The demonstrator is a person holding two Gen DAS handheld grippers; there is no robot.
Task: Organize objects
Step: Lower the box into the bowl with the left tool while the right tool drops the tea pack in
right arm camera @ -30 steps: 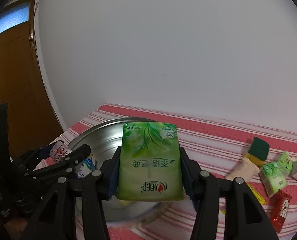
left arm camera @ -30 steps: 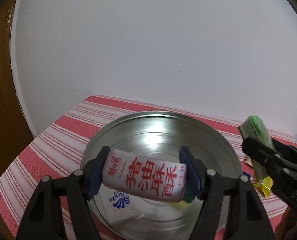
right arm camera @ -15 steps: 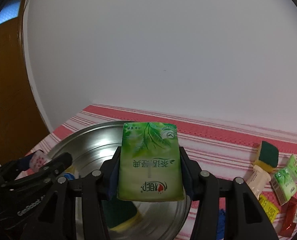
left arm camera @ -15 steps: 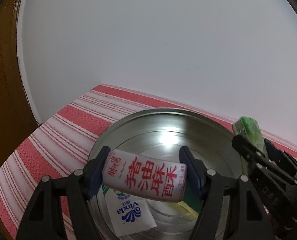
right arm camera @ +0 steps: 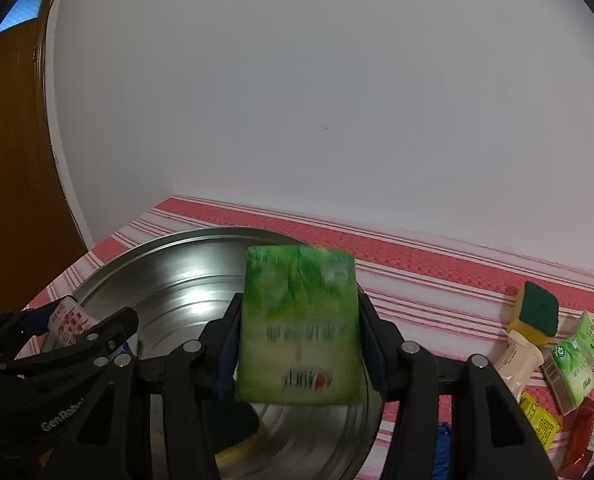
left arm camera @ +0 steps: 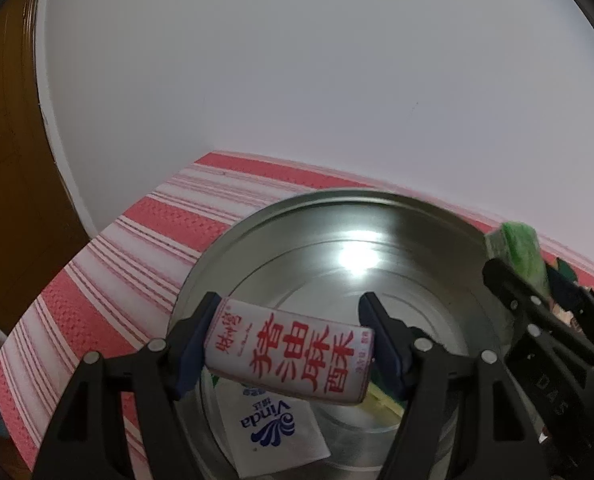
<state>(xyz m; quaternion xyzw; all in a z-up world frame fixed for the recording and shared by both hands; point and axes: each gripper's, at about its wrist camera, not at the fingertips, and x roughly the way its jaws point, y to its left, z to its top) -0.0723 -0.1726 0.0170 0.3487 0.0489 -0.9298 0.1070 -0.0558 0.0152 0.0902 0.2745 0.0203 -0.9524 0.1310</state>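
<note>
My left gripper (left arm camera: pixel 291 344) is shut on a white packet with red Chinese writing (left arm camera: pixel 293 354), held over the round metal basin (left arm camera: pixel 417 272). My right gripper (right arm camera: pixel 297 336) is shut on a green tissue pack (right arm camera: pixel 297 324), blurred, over the basin's right part (right arm camera: pixel 169 276). In the basin lie a white Vinda tissue pack (left arm camera: pixel 273 432) and a yellow-green sponge (left arm camera: pixel 385 398). The right gripper with the green pack also shows at the right of the left wrist view (left arm camera: pixel 521 256). The left gripper also shows at the lower left of the right wrist view (right arm camera: pixel 69 320).
The basin stands on a red and white striped cloth (right arm camera: pixel 417 272). At its right lie a green-topped sponge (right arm camera: pixel 537 312), a cream tube (right arm camera: pixel 517 364), a green box (right arm camera: pixel 573 364), a yellow sachet (right arm camera: pixel 541 420) and a red sachet (right arm camera: pixel 585 428). A wooden door (right arm camera: pixel 13 180) is at the left.
Both grippers have moved further over the basin with their packs still held. The green pack is now blurred and sits slightly askew between the right gripper's fingers.
</note>
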